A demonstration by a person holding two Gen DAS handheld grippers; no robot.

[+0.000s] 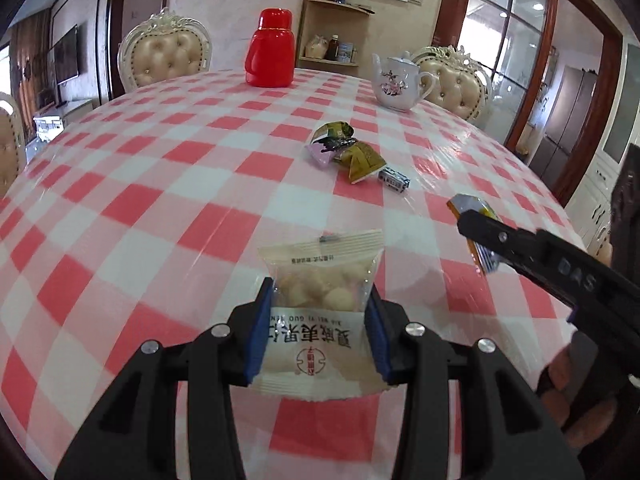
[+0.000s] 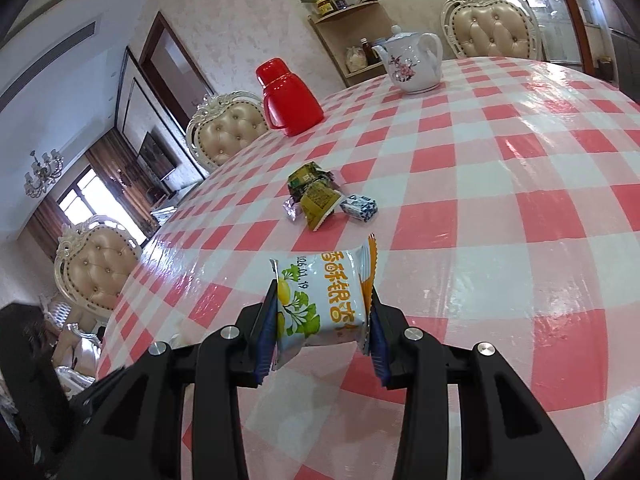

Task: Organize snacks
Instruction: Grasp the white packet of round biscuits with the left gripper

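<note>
Left wrist view: left gripper (image 1: 318, 334) clamped on pale nut packet (image 1: 320, 280) — the slick film may slip out.
Right gripper (image 2: 324, 320): clamped on ginkgo packet (image 2: 324, 300) — it may crush.

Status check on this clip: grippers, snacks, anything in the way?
Left gripper shut on clear nut packet. Right gripper shut on ginkgo packet. Snack pile ahead on table. Nothing in the way.

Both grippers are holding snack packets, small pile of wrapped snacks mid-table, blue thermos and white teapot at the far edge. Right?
One slip: the thermos is red, not blue, as the left wrist view shows. The rest holds: left gripper grips the clear packet, right gripper grips the ginkgo packet, the pile lies mid-table, and the teapot stands at the far edge.
</note>
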